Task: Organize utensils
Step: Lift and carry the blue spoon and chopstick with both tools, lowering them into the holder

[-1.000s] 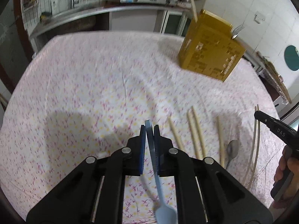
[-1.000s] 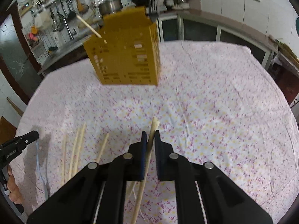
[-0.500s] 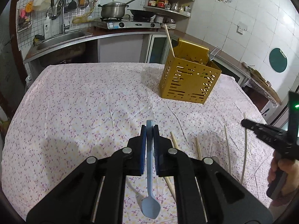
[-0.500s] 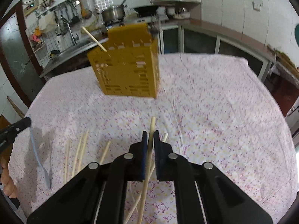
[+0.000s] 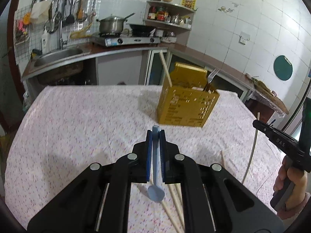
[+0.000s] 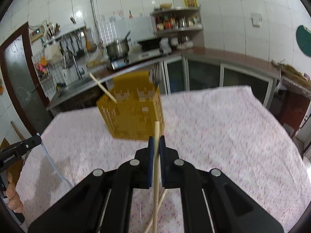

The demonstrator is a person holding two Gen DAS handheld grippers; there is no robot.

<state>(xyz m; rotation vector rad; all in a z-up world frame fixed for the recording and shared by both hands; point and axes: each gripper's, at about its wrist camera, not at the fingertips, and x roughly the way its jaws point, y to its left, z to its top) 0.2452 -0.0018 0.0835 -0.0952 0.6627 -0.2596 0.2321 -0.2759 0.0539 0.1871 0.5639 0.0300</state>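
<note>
The left gripper (image 5: 156, 134) is closed on a blue spoon (image 5: 155, 191); the handle is clamped between the pads and the bowl hangs below the jaws, clear of the floral tablecloth (image 5: 77, 128). The right gripper (image 6: 156, 139) is closed on a wooden chopstick (image 6: 156, 167), whose tip projects just past the pads.

Ahead of both grippers stands a yellow perforated utensil holder (image 5: 186, 104), upright on the cloth, well apart from the left jaws and nearer the right ones. It contains one chopstick leaning (image 5: 165, 70) out over its left rim and a fork (image 5: 211, 76) standing tines up at its right side. The interior partitions cannot be made out.

Loose chopsticks (image 5: 175, 200) lie on the cloth beneath and to the right of the left jaws.
</note>
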